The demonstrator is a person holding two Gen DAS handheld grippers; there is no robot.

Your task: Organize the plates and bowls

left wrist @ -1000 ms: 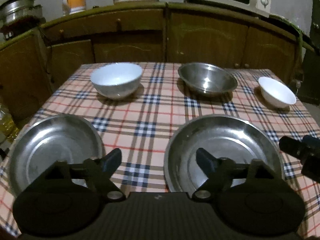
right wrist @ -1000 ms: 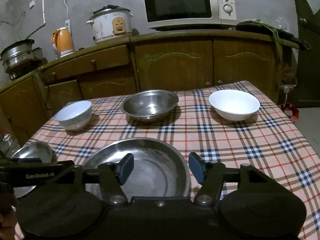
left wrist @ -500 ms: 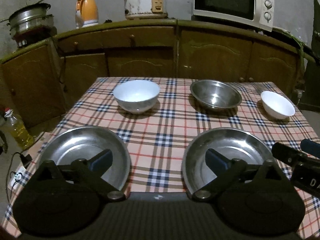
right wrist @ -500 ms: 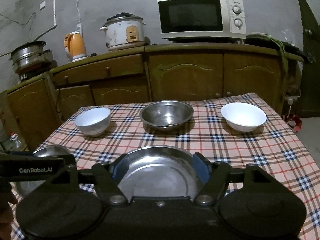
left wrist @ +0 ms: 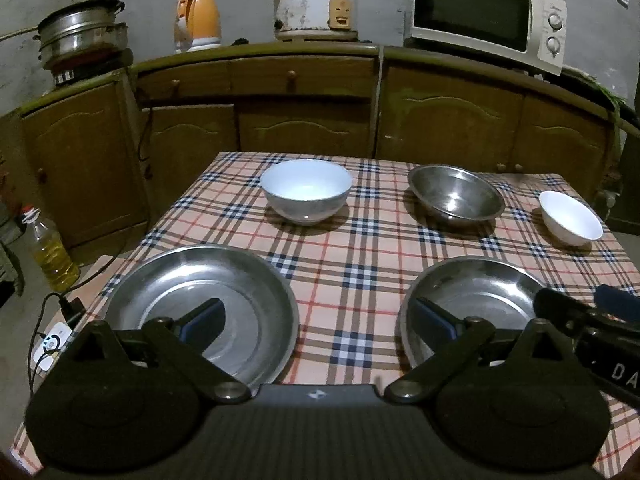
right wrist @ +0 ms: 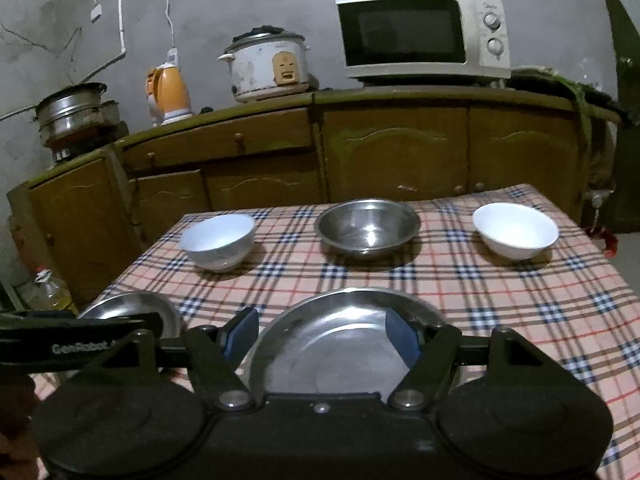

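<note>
Two steel plates lie on the checked tablecloth near the front edge: a left plate (left wrist: 200, 304) and a right plate (left wrist: 472, 304). Behind them stand a large white bowl (left wrist: 306, 190), a steel bowl (left wrist: 456, 198) and a small white bowl (left wrist: 570, 218). My left gripper (left wrist: 318, 322) is open and empty, held above the front edge between the two plates. My right gripper (right wrist: 322, 334) is open and empty over the near rim of the right plate (right wrist: 344, 340). The left plate (right wrist: 132, 312), large white bowl (right wrist: 218, 242), steel bowl (right wrist: 368, 228) and small white bowl (right wrist: 516, 230) also show there.
A wooden cabinet (left wrist: 304, 120) runs behind the table with a microwave (left wrist: 488, 28), rice cooker (left wrist: 314, 6), orange kettle (left wrist: 198, 20) and steel pots (left wrist: 80, 40). An oil bottle (left wrist: 50, 256) and cables are on the floor at left.
Both grippers have drawn back and risen from the table, so more of the cabinet and wall shows. Both stay open. The dishes have not moved.
</note>
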